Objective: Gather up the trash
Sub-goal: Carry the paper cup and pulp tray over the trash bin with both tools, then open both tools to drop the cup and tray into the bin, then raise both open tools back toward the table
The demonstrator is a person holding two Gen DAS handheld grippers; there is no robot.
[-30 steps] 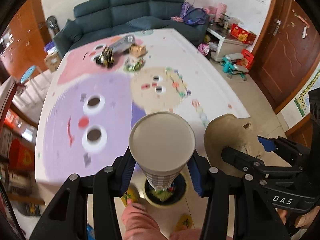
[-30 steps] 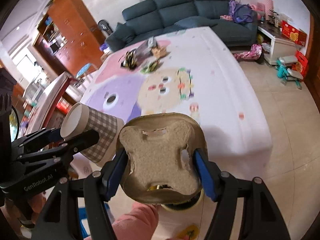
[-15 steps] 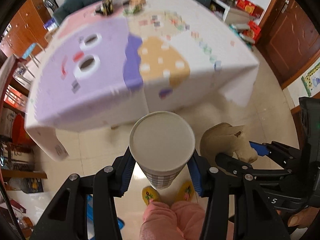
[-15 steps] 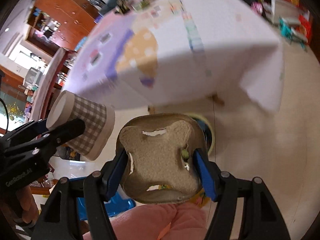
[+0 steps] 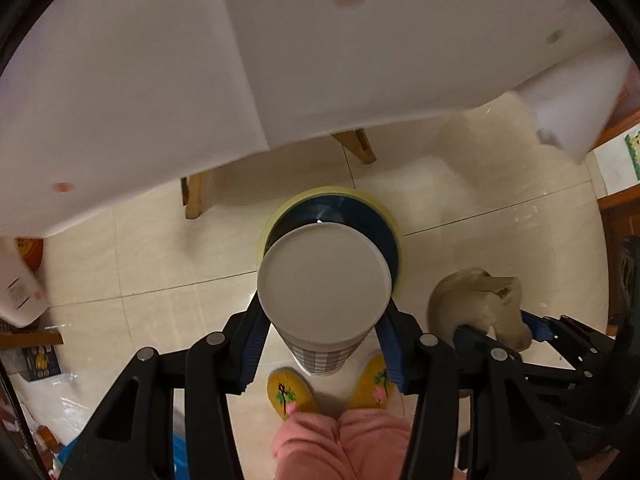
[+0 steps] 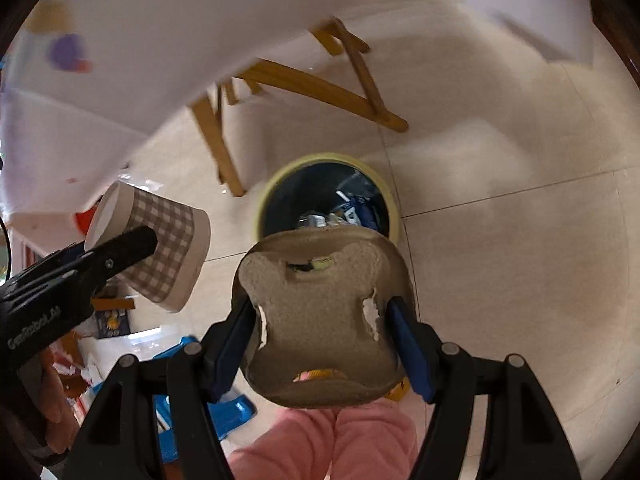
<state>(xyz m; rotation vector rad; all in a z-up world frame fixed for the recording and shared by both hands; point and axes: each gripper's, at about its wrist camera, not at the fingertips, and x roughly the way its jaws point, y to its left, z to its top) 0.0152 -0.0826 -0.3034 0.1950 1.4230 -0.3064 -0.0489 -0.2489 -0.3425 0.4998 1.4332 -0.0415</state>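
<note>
My left gripper [image 5: 320,340] is shut on a checked paper cup [image 5: 324,284], held bottom-forward over a yellow-rimmed trash bin [image 5: 384,216] on the floor. The cup also shows in the right wrist view [image 6: 160,248]. My right gripper [image 6: 326,336] is shut on a torn brown cardboard cup carrier [image 6: 324,320], just above and in front of the bin [image 6: 280,176], which holds wrappers. The carrier shows at the right of the left wrist view [image 5: 476,304].
The table with its white cloth [image 5: 160,60] hangs over the bin, on wooden legs [image 6: 224,148]. Tiled floor [image 6: 520,260] lies to the right. My yellow slippers [image 5: 290,394] and pink trousers are below. Blue plastic items [image 6: 228,412] and clutter lie at the lower left.
Both grippers have tilted downward and dropped from table height to the floor. The bin is now directly ahead and the tabletop has left view. Both holds are unchanged.
</note>
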